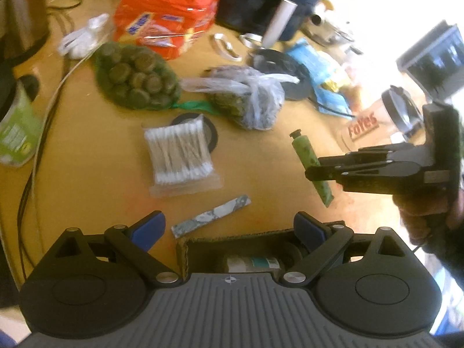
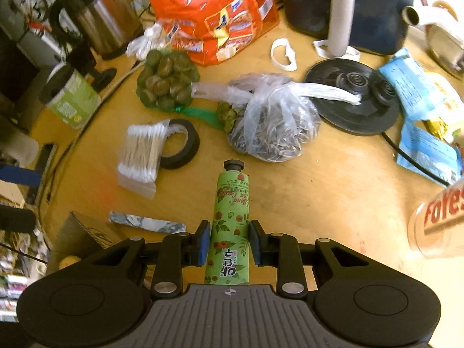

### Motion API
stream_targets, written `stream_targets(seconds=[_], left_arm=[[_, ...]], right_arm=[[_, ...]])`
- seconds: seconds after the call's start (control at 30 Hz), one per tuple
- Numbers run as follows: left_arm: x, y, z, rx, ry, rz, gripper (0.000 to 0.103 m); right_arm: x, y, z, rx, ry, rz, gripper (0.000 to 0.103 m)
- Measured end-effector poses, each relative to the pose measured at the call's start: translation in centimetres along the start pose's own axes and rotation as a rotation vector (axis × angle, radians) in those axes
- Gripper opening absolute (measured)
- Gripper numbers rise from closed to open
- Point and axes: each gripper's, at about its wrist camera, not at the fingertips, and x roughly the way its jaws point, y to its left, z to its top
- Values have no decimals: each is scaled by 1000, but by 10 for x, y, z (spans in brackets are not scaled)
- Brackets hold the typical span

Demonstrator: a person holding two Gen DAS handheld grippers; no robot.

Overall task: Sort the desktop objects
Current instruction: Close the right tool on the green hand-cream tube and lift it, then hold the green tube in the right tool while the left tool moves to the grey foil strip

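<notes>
My right gripper point(image 2: 229, 243) is shut on a green hand cream tube point(image 2: 230, 226) with a black cap, held above the wooden table point(image 2: 319, 203). It also shows in the left wrist view point(image 1: 311, 171) with the tube point(image 1: 304, 152) in its jaws. My left gripper point(image 1: 229, 229) is open and empty over an open cardboard box point(image 1: 232, 249) that holds a small bottle point(image 1: 252, 264). A marbled grey bar point(image 1: 210, 216) lies just ahead of the box and also shows in the right wrist view point(image 2: 146, 221). A pack of cotton swabs point(image 1: 179, 152) rests on a black tape roll point(image 2: 181, 142).
A net of green-brown round items point(image 1: 136, 79), a knotted plastic bag point(image 1: 252, 98), an orange snack bag point(image 1: 168, 11), a kettle base point(image 2: 353, 95), blue packets point(image 2: 420, 116), a steel kettle point(image 2: 98, 14), a green can point(image 2: 72, 98) and a clear jar point(image 2: 440, 220) crowd the table.
</notes>
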Motion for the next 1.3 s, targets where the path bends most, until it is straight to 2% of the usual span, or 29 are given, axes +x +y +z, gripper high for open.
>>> stream_targets(seconds=[0.17, 0.33, 0.73, 0.8, 0.83, 1.1, 1.23, 1.27, 1.3], left_arm=[[17, -2, 12, 90, 61, -46, 92], [34, -2, 22, 130, 120, -73, 91], [95, -9, 38, 180, 311, -20, 87], [104, -9, 41, 179, 336, -15, 87], [107, -10, 41, 180, 345, -12, 87], [116, -11, 37, 179, 375, 14, 86], [108, -8, 38, 167, 360, 11, 86], [106, -7, 38, 162, 354, 9, 86], [104, -6, 39, 157, 349, 6, 86]], right_arm=[[-18, 0, -3, 32, -29, 3, 32], [-33, 0, -8, 63, -54, -3, 32], [-49, -3, -27, 151, -100, -9, 31], [-51, -5, -28, 165, -104, -10, 28], [-52, -7, -29, 175, -105, -7, 12], [-48, -20, -30, 204, -89, -38, 12], [-46, -29, -34, 214, -80, -65, 18], [-46, -32, -35, 217, -74, -77, 30], [-45, -35, -37, 220, -69, -90, 37]])
